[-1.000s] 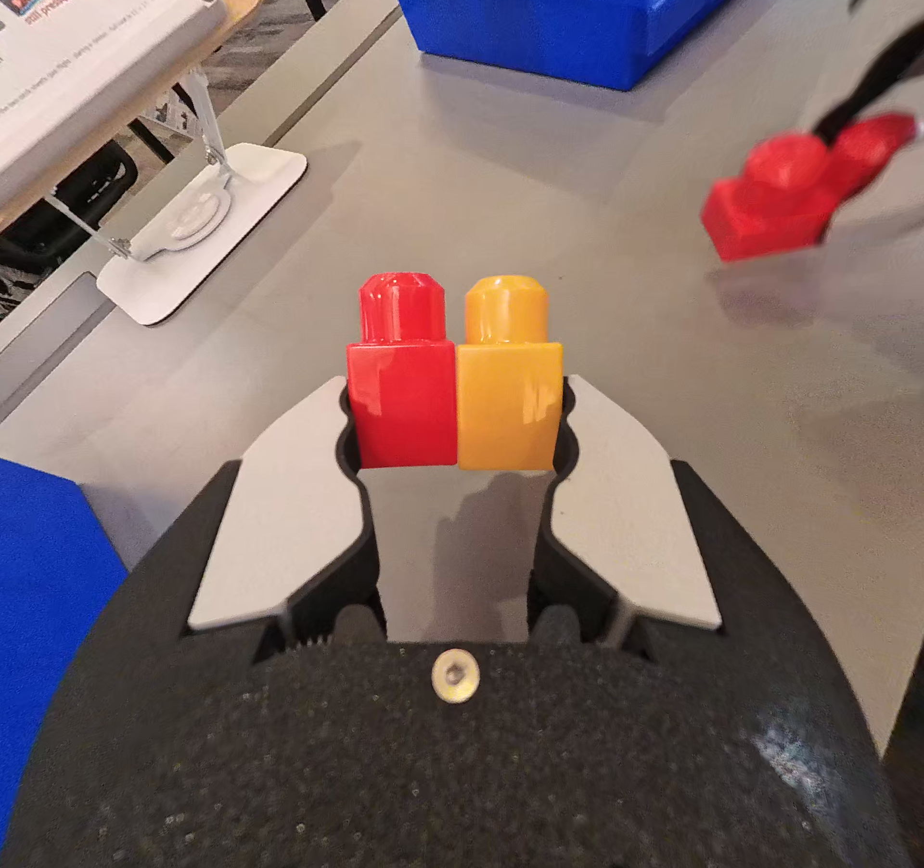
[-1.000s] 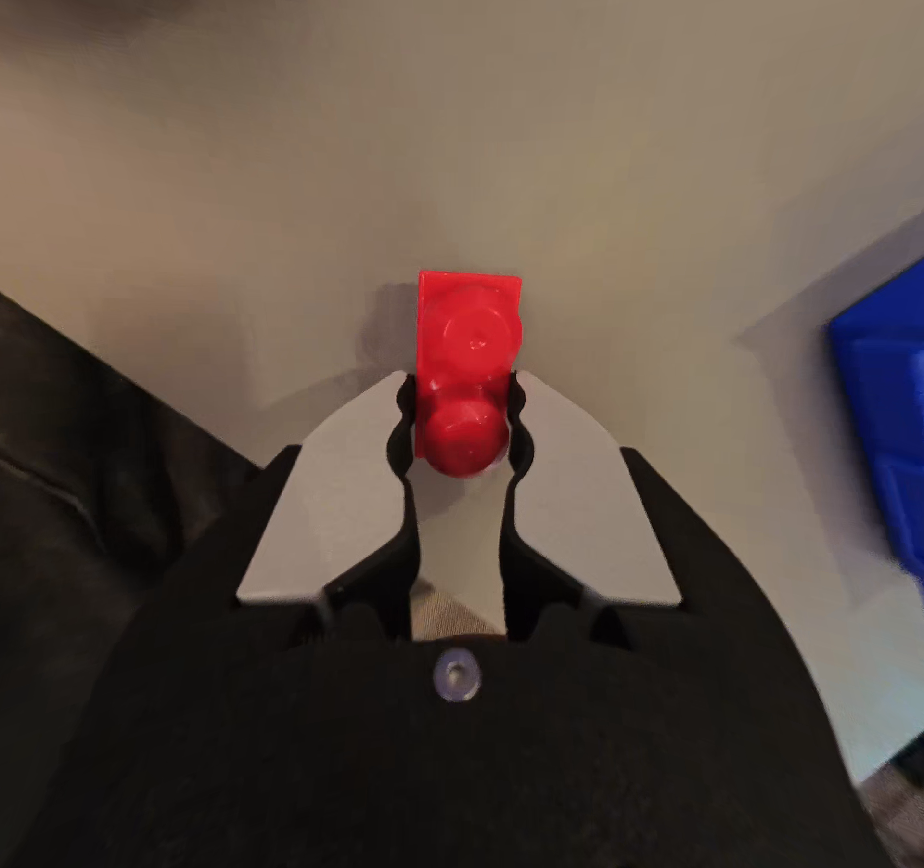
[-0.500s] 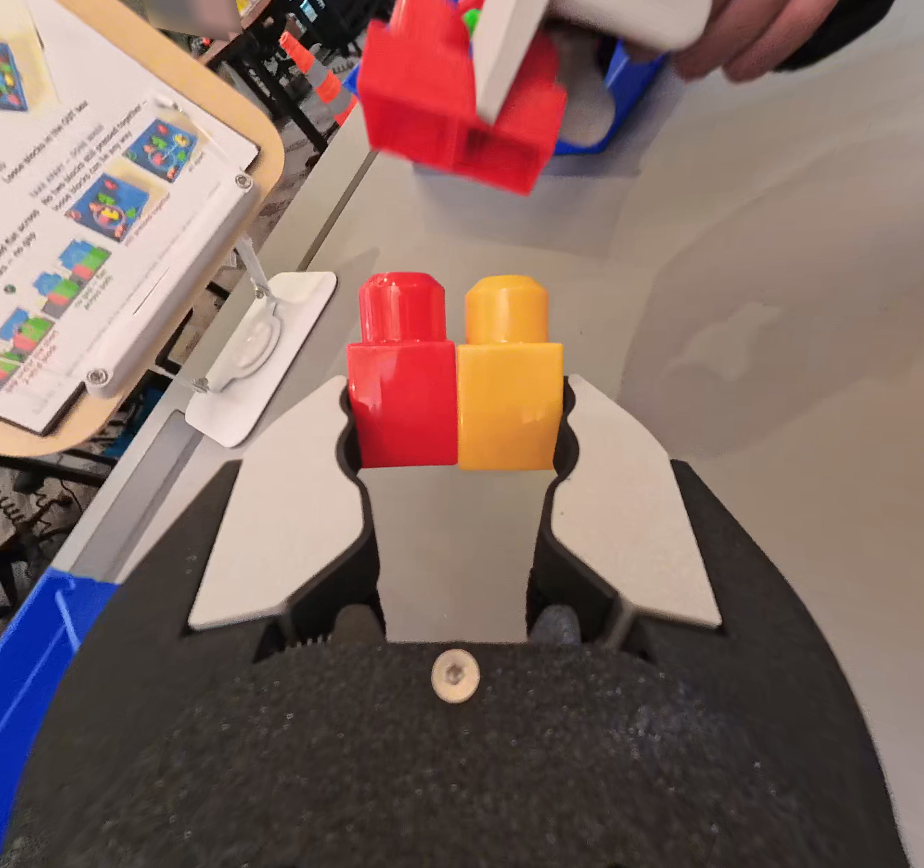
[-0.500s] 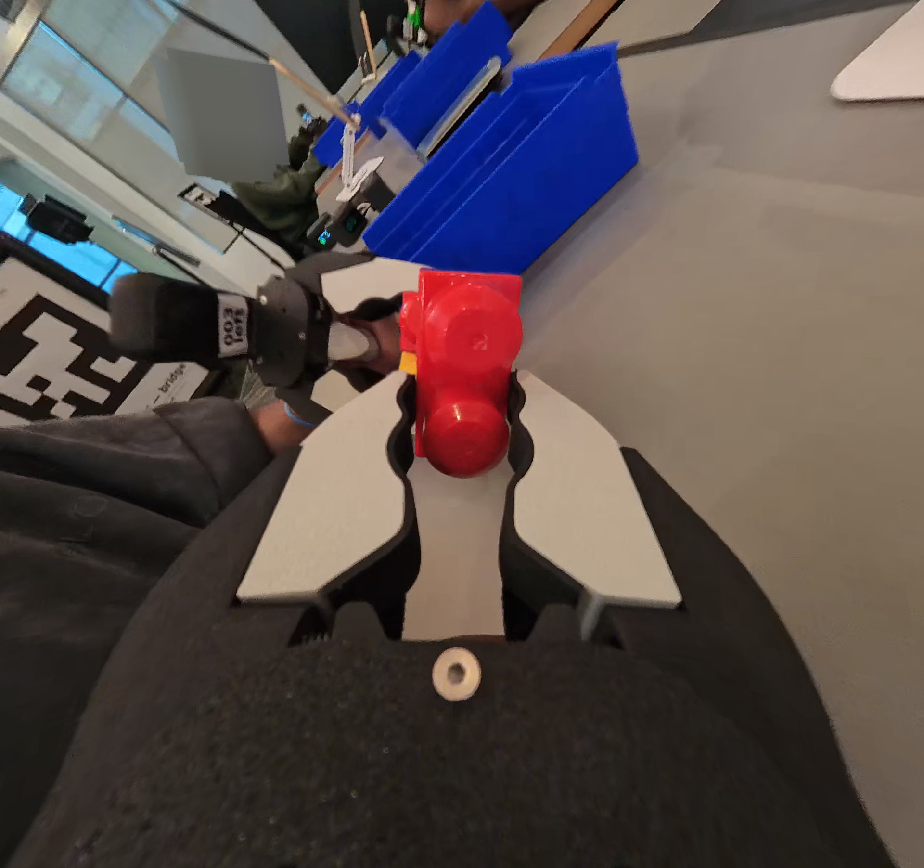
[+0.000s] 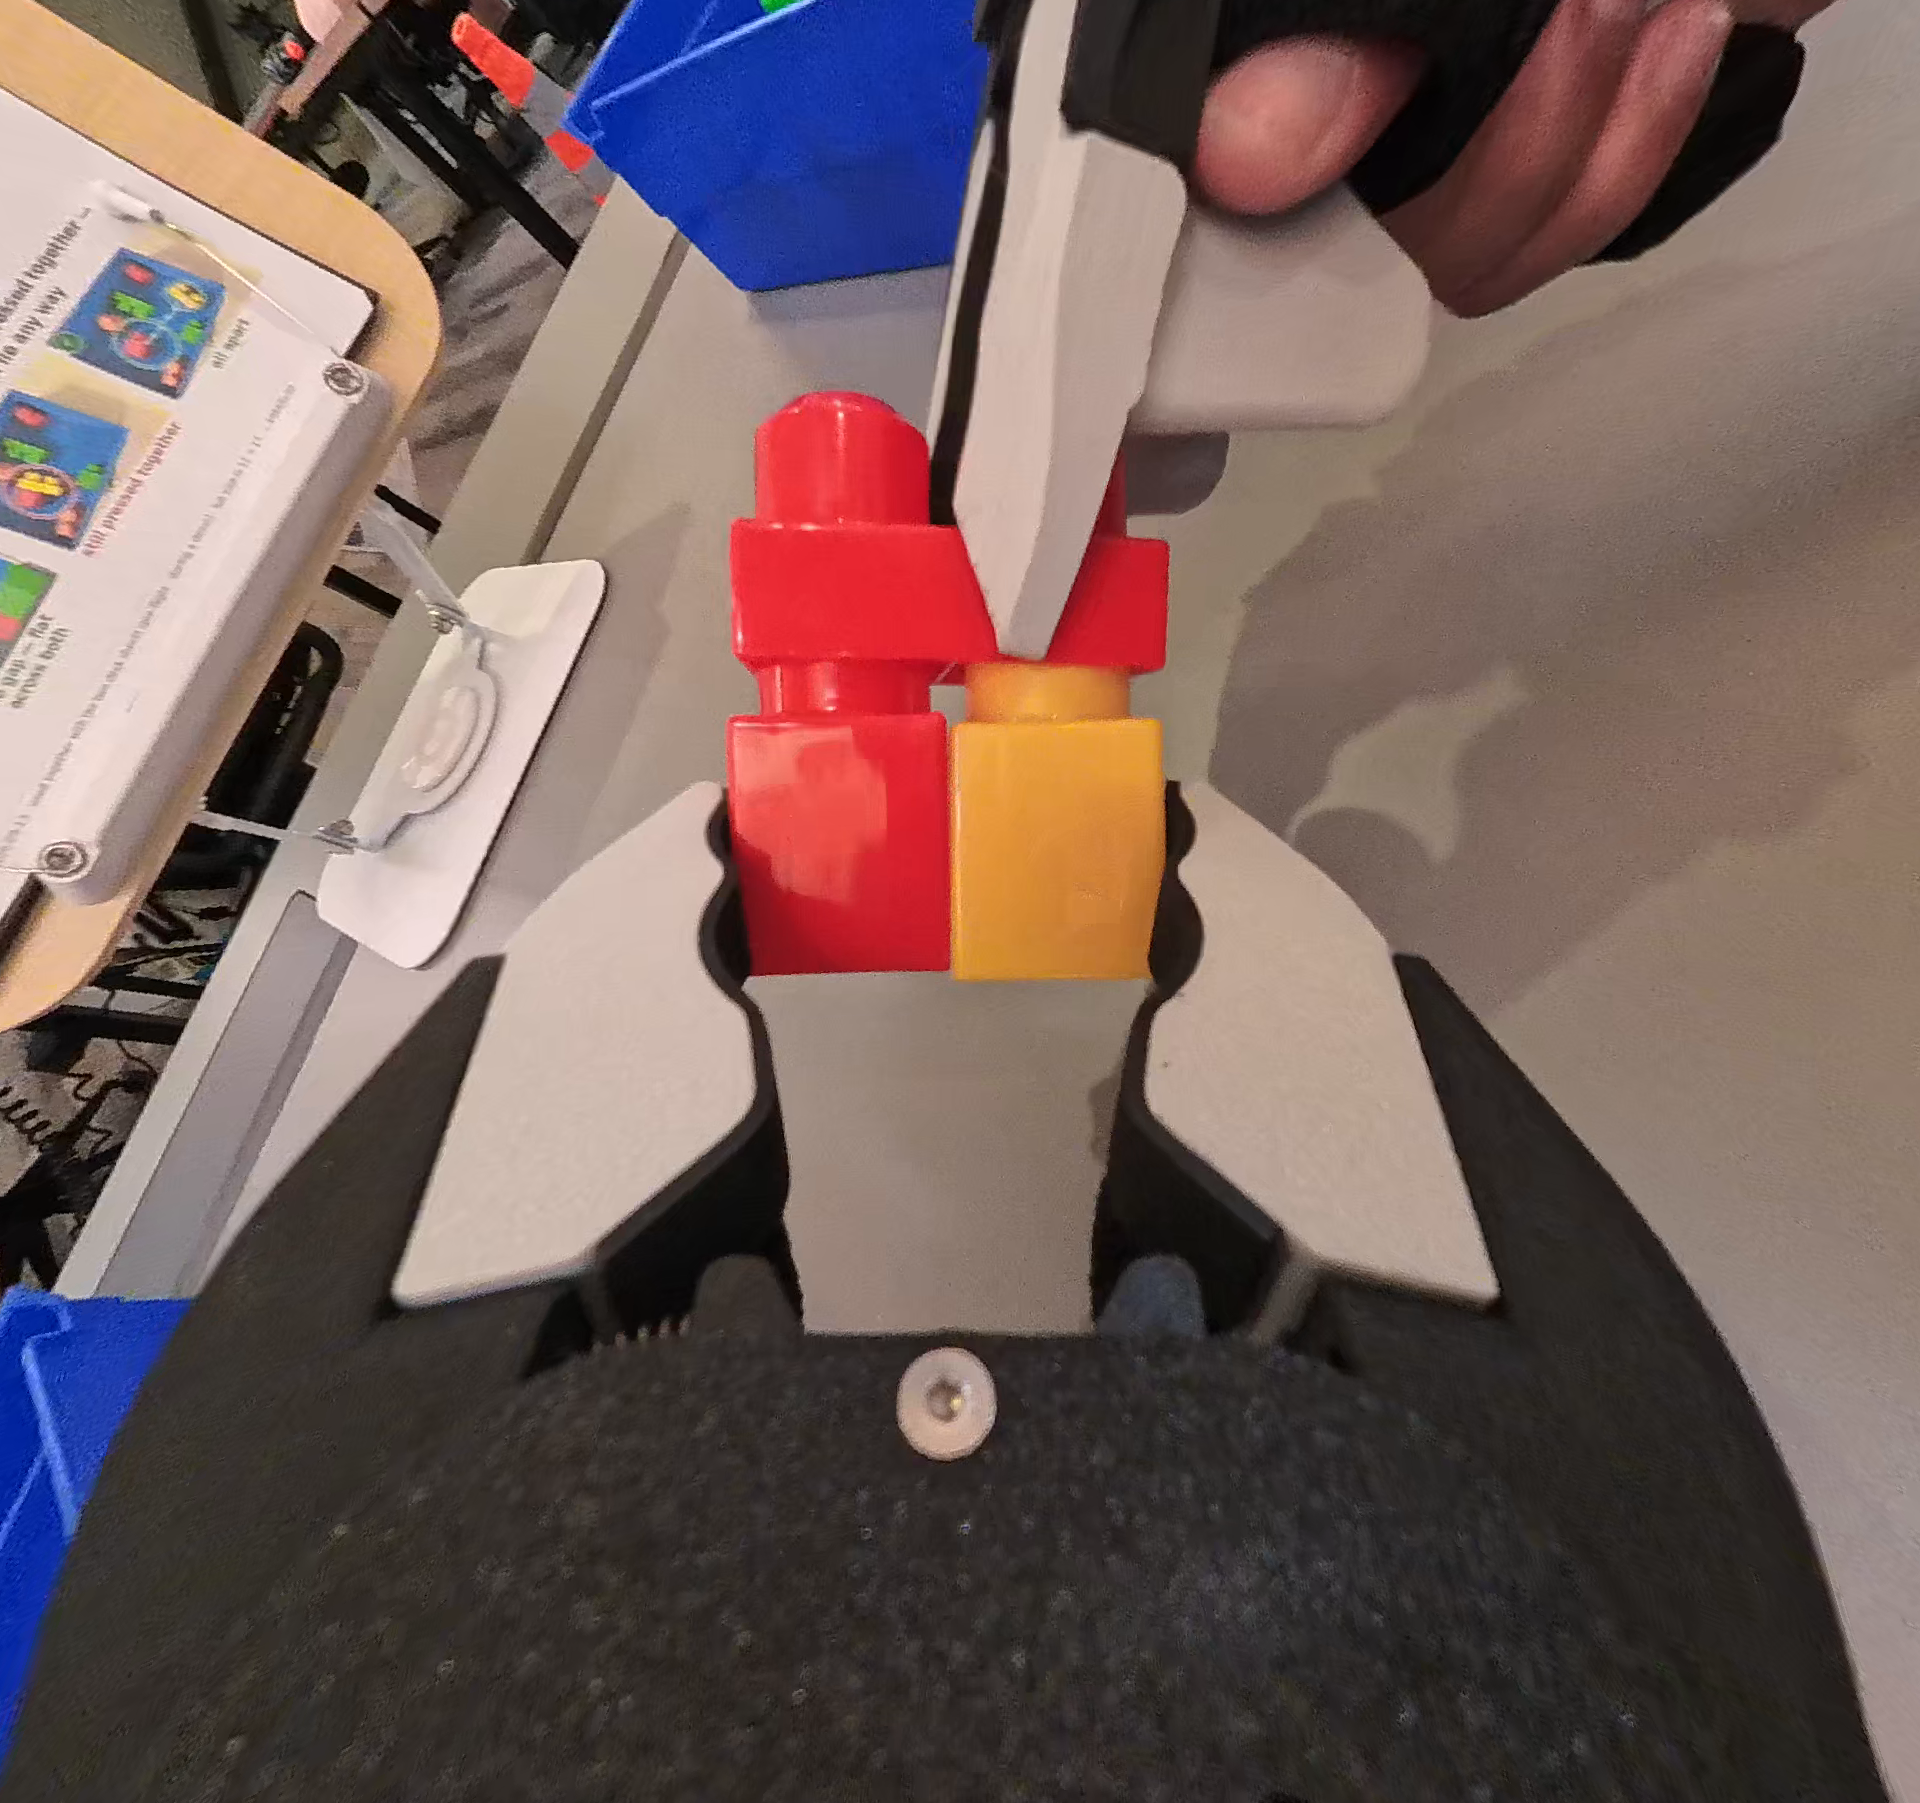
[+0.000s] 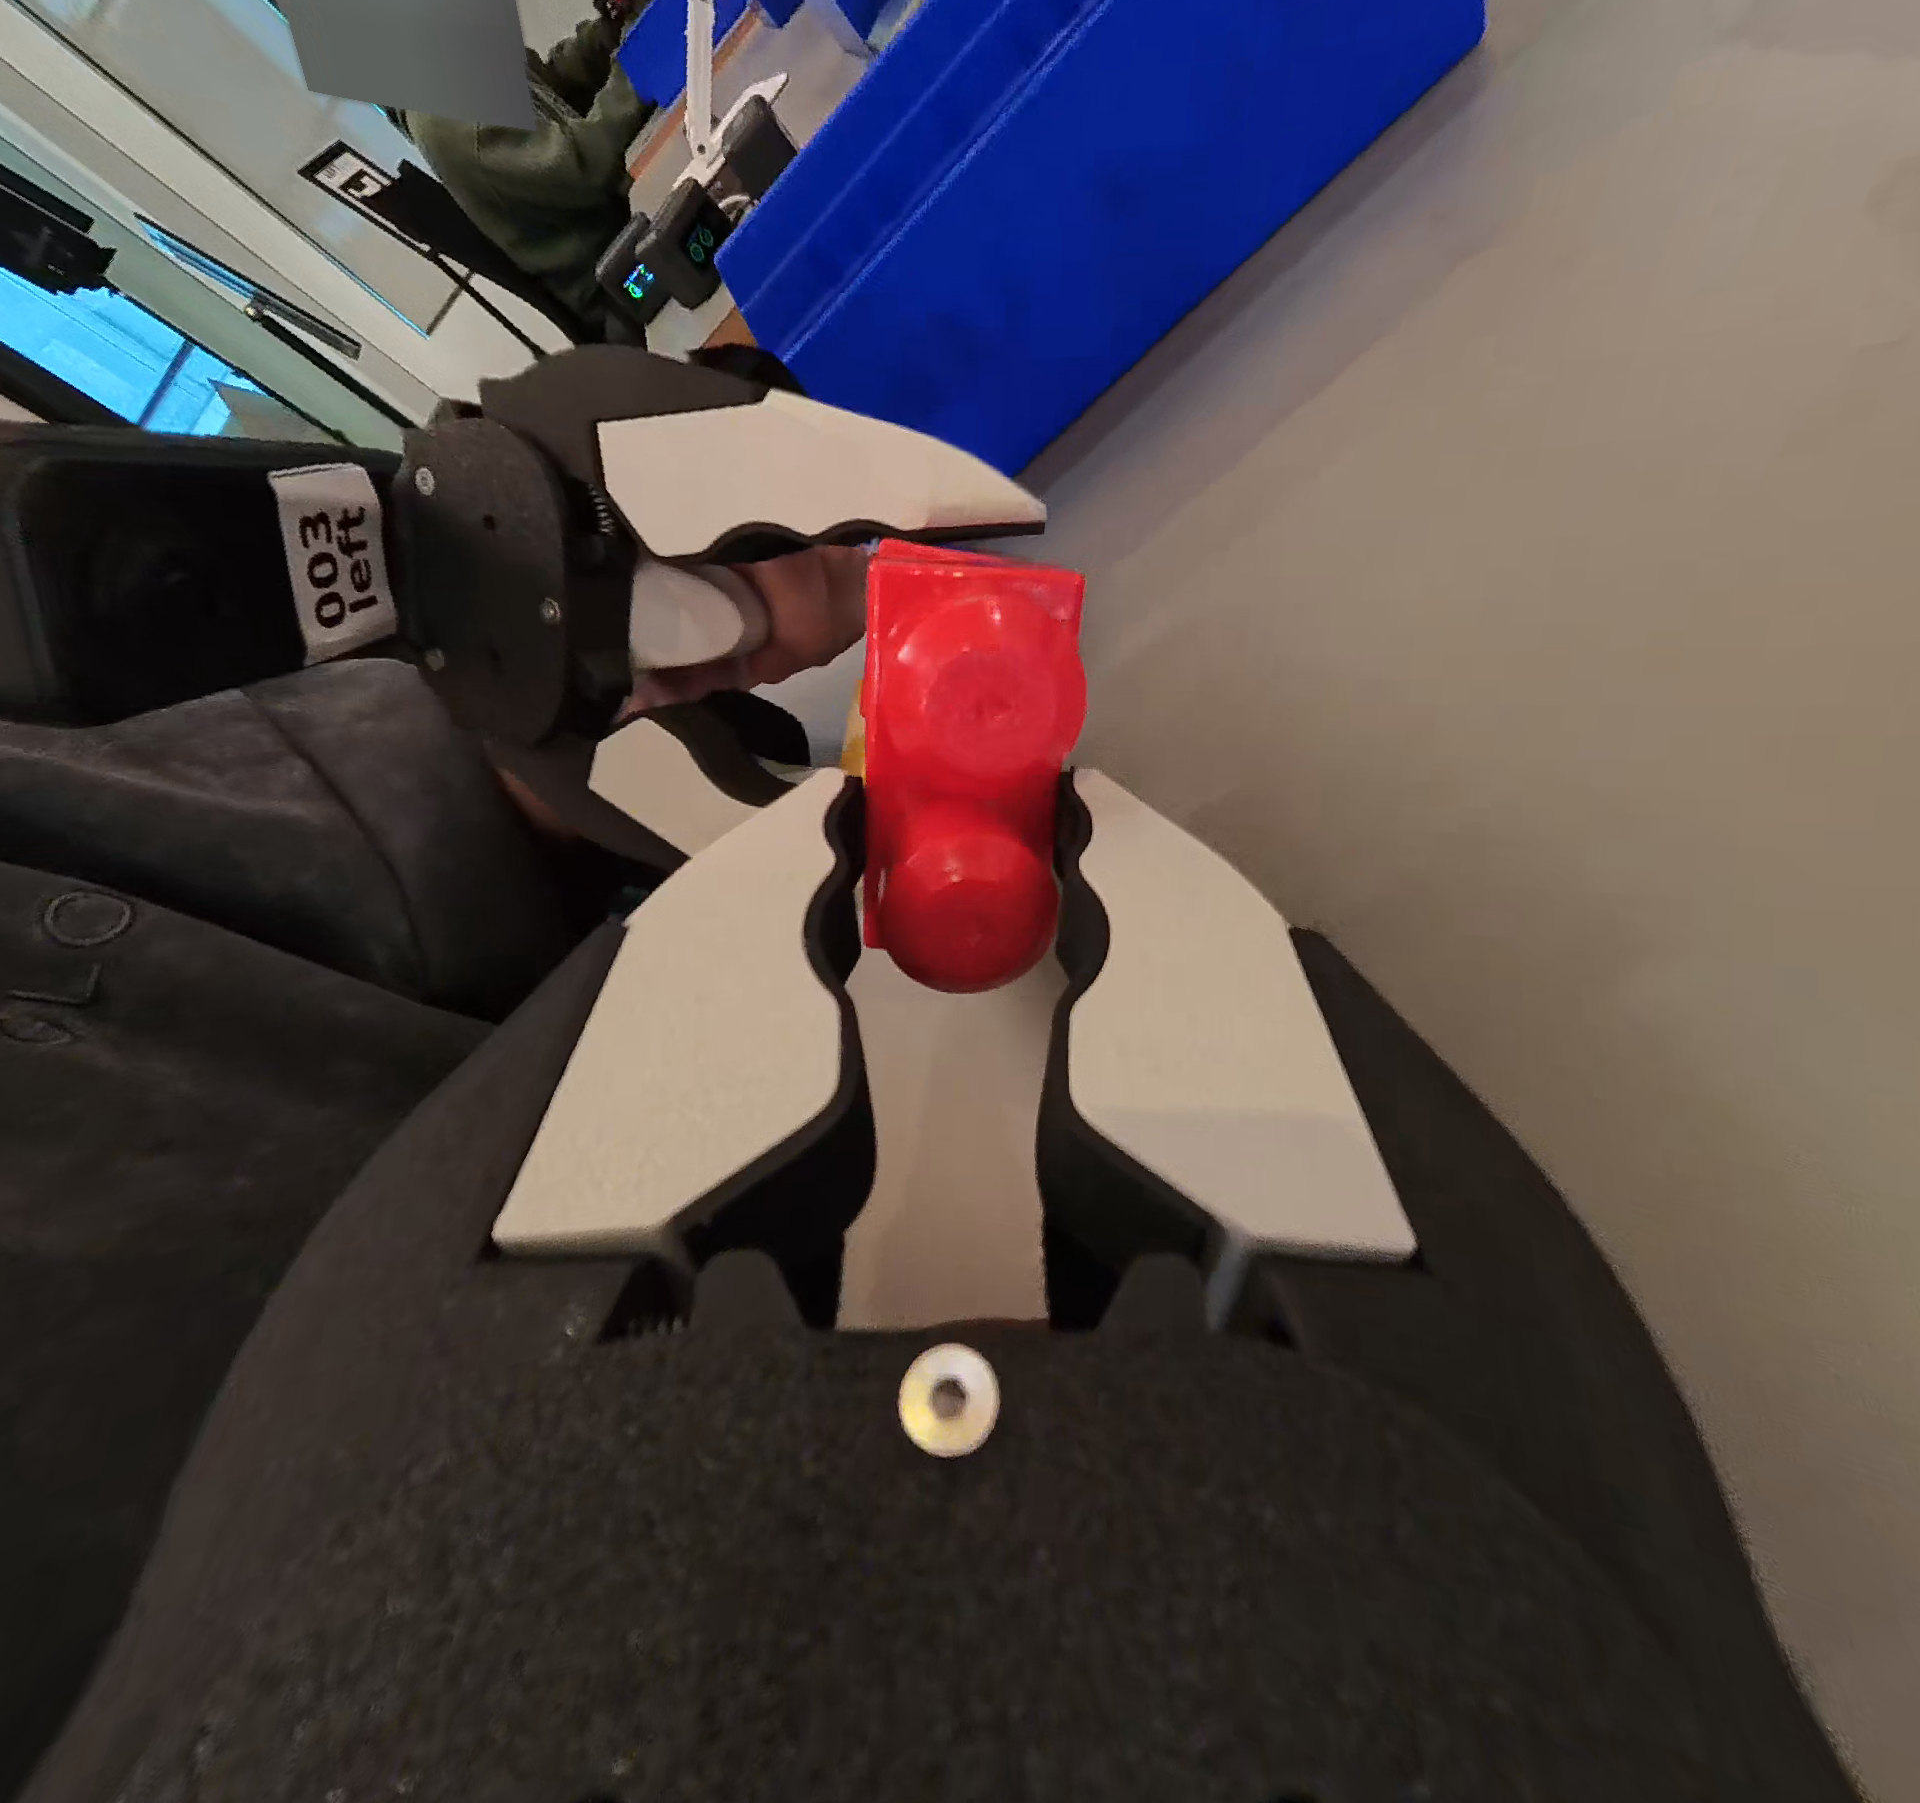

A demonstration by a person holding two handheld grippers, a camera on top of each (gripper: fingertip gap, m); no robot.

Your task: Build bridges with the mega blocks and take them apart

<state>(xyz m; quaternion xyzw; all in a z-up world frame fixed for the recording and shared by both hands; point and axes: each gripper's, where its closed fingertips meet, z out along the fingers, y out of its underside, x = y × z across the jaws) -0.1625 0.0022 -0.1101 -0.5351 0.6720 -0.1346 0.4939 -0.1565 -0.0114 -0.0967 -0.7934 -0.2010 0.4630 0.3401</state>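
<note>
While my left gripper [image 5: 945,880] clamps a red block [image 5: 836,844] and an orange block [image 5: 1055,849] side by side, studs up, as piers | my right gripper [image 6: 961,880] grips the red two-stud block [image 5: 847,590], resting unseated on both studs to span them | its long axis runs across the pair.

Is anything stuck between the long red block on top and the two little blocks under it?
Nothing visible. The long red block, held by the right gripper, sits across the studs of the small red block and the yellow block, which the left gripper clamps together.
</note>
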